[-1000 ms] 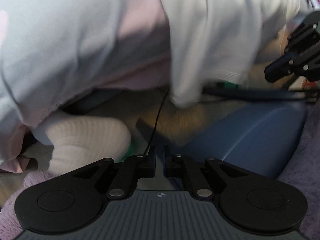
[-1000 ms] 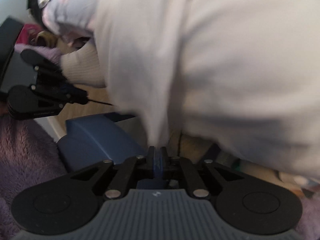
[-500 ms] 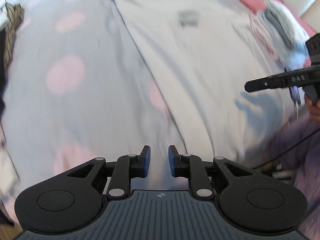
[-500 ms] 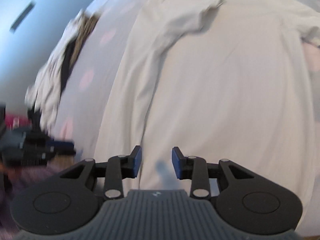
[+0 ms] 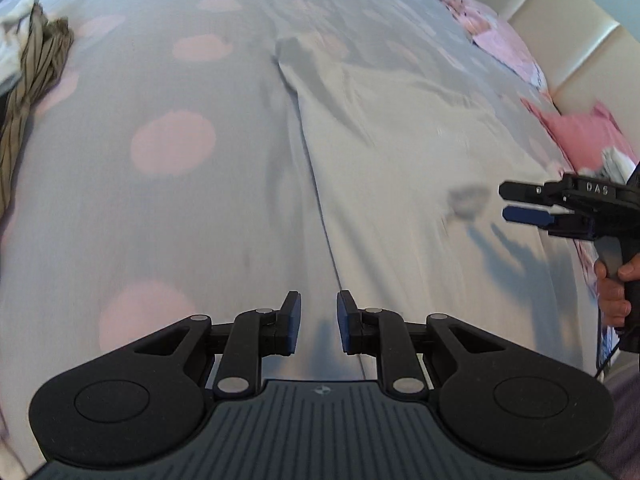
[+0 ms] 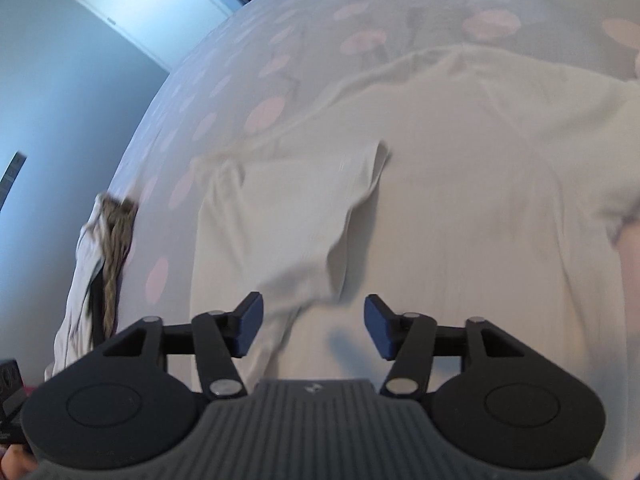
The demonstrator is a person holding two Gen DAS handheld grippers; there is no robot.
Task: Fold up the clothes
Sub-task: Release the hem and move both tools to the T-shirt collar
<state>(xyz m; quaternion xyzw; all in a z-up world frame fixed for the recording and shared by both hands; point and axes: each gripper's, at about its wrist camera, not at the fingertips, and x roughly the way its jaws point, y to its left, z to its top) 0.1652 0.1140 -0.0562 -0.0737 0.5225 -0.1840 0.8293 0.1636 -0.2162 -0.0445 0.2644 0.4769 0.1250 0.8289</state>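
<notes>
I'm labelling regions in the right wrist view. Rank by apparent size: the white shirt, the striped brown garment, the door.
1. white shirt, by far the largest.
2. striped brown garment.
3. door, far off, so its rank below the garment is unsure.

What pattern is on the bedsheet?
Pale grey bedsheet with large pink dots; clearest in the left wrist view.

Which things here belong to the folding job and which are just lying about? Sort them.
Job:
- white T-shirt spread flat on the bed
- left gripper, open, nothing between its fingers
- right gripper, just been opening, nothing between its fingers

Lying about:
- striped brown garment at the bed's edge
- pink pillows
- dotted bedspread
</notes>
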